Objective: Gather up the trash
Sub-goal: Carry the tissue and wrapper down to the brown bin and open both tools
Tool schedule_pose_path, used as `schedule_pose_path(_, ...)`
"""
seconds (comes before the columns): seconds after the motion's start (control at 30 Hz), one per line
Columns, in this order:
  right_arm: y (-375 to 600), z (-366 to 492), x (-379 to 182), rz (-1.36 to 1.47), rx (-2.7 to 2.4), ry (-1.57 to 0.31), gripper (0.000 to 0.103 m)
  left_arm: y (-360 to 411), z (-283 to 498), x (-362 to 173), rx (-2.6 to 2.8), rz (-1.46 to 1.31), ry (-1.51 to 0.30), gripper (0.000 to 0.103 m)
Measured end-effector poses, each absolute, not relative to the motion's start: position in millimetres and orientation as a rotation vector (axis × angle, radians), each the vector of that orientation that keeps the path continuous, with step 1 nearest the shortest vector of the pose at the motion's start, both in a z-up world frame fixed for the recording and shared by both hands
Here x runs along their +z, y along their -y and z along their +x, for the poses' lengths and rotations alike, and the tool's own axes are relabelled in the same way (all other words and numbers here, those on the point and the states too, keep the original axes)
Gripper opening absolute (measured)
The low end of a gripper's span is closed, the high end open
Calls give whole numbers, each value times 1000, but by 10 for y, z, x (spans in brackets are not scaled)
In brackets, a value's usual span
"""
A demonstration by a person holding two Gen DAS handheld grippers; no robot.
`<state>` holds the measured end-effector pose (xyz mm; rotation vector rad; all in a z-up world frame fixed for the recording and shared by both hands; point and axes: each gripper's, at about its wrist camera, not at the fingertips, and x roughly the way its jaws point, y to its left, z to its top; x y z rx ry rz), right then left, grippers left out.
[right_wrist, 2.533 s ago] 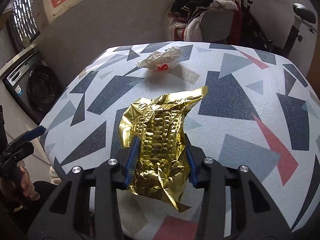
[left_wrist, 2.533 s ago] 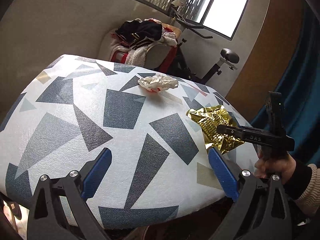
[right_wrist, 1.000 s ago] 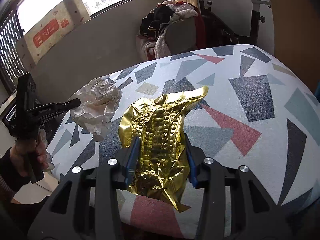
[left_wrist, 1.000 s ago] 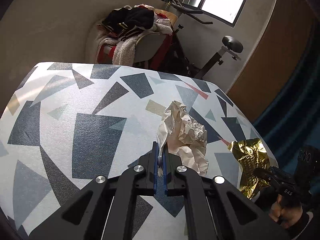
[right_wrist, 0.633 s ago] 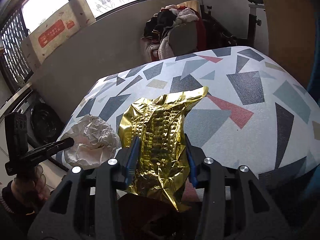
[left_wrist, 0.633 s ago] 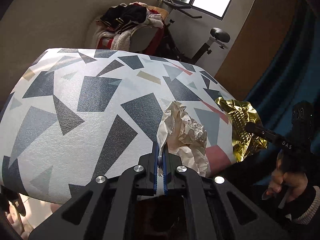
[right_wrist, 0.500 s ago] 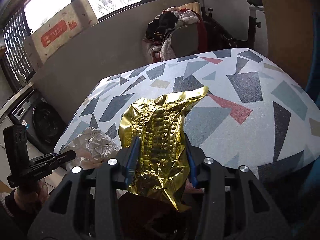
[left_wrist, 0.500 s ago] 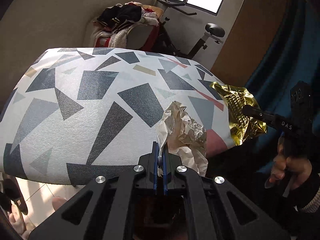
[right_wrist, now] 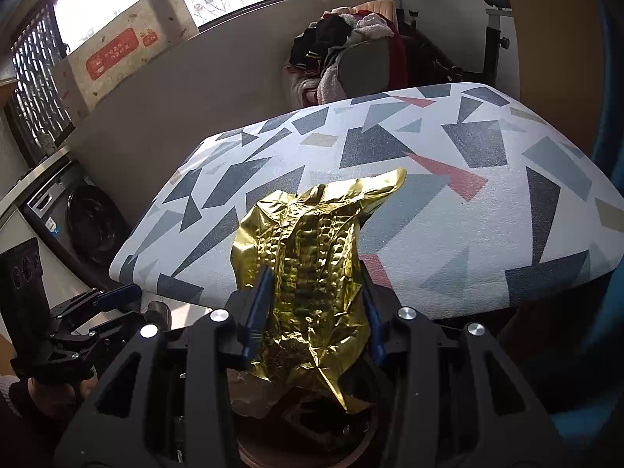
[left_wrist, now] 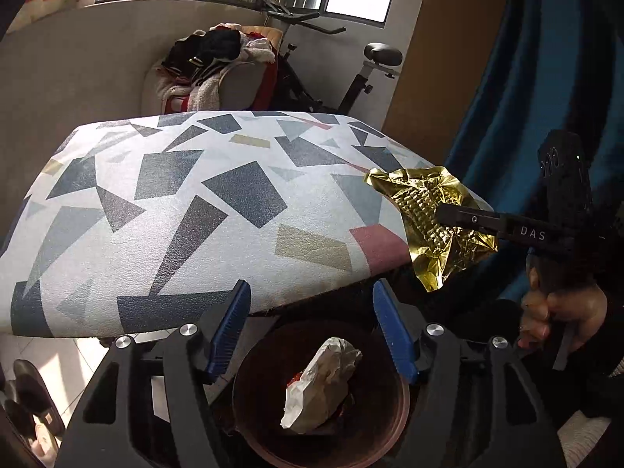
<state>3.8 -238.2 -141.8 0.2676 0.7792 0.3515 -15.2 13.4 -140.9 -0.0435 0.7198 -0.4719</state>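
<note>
In the left wrist view my left gripper (left_wrist: 312, 331) hangs over a round brown bin (left_wrist: 401, 390) below the front edge of the patterned table (left_wrist: 156, 214). Its jaws are opening and nothing is between them. A crumpled white paper ball (left_wrist: 319, 382) lies inside the bin. My right gripper (right_wrist: 316, 304) is shut on a gold foil wrapper (right_wrist: 308, 273) and holds it in the air over the bin's rim (right_wrist: 273, 456). From the left wrist, the foil wrapper (left_wrist: 429, 214) hangs at the right, off the table's corner.
A chair piled with clothes (left_wrist: 218, 66) and an exercise bike (left_wrist: 374, 58) stand behind the table. A blue curtain (left_wrist: 507, 97) hangs at the right. A washing machine (right_wrist: 89, 222) sits at the left. Shoes (left_wrist: 27, 401) lie on the tiled floor.
My left gripper has gone from shut on the paper ball to open, and the ball now lies in the bin. Both grippers moved back off the table's front edge. The foil stays held.
</note>
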Motion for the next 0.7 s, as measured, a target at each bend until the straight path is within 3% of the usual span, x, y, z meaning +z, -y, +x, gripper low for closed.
schedule_pose_path(0.13, 2259, -91, -1583, 261, 385, -807, 45, -280, -238, -1294, -462, -69, -657, 91)
schedule_pose_path(0.7, 1873, -254, -2075, 153, 449, -953, 46, -604, -380, -1641, -308, -88, -685, 94)
